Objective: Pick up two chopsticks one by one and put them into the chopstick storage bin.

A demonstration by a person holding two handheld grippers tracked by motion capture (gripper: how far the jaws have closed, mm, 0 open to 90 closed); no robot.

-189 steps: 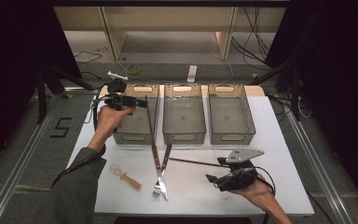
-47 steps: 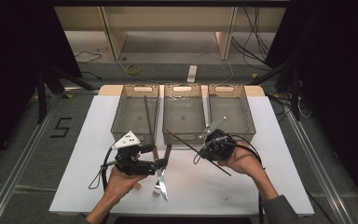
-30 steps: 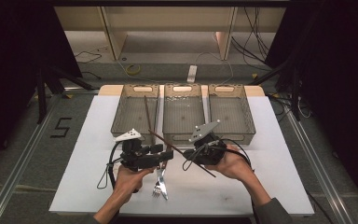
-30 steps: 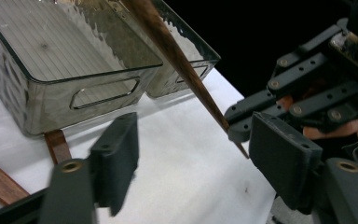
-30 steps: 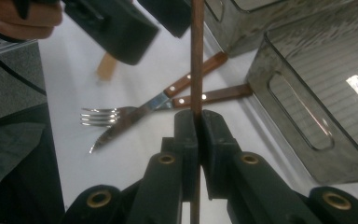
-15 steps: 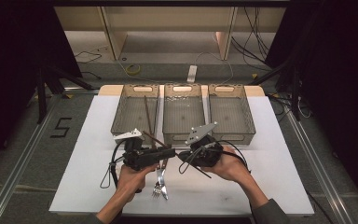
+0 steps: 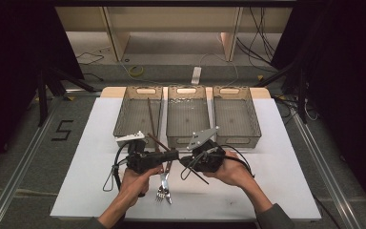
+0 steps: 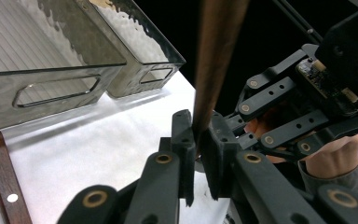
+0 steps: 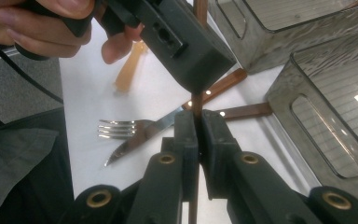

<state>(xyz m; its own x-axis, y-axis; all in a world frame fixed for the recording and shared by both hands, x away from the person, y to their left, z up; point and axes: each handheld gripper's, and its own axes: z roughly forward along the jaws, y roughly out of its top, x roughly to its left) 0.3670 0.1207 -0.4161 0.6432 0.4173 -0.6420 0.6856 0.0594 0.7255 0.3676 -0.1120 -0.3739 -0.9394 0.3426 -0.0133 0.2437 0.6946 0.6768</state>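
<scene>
Wooden stick (image 8: 214, 60), probably a chopstick, pinched by both hand-held grippers, left (image 8: 196, 154) just closing, right (image 9: 198, 140).

I see grey sleeves (image 7: 271, 218) on my operator; both black grippers have brass-coloured pivot pins (image 8: 163, 158), looped black cables (image 7: 112, 171) and grey three-cornered plates (image 7: 202, 137).

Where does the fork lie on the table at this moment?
In the high view the fork lies on the white table near its front edge, beside a knife, just below the left gripper.
</scene>
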